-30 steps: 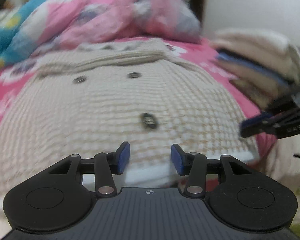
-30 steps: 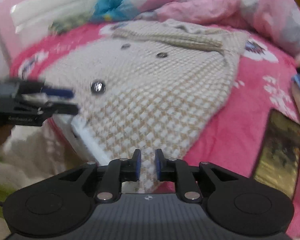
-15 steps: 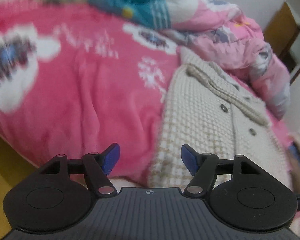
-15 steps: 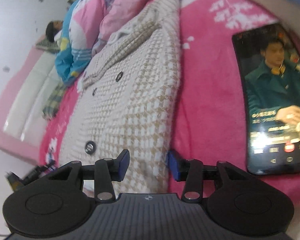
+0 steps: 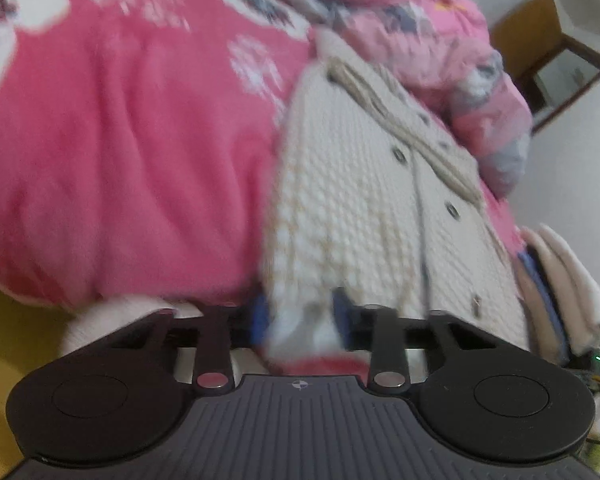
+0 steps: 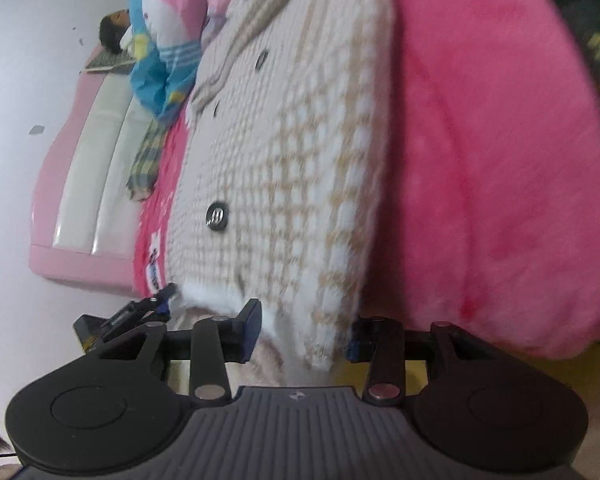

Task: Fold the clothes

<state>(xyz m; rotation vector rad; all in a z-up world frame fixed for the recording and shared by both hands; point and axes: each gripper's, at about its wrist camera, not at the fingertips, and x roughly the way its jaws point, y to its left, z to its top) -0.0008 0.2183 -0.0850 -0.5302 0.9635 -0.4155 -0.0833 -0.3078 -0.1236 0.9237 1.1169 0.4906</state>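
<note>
Cream knit cardigan (image 5: 364, 216) is laid flat on the pink bed (image 5: 120, 160), buttons up, hem at the near edge, collar at the far end against the bunched pink duvet (image 5: 440, 40). Left gripper (image 5: 298, 316) has just been closing and is narrowed onto the near left hem corner; fabric is seen between the pads, but motion blur leaves the bite depth unclear. Right gripper (image 6: 302, 334) has also just been closing but is only partly closed, straddling the near right hem corner (image 6: 320, 344), with a gap visible at the left pad, so that corner is judged not yet clamped. Risks: a one-sided lift if the right pinch is missed, which would skew the fold; a thin edge bite on the left could slip out of the loose knit; bed cover could be caught with the hem and dragged up. Folded stack (image 5: 560, 292) just right of the cardigan could be knocked.
</note>
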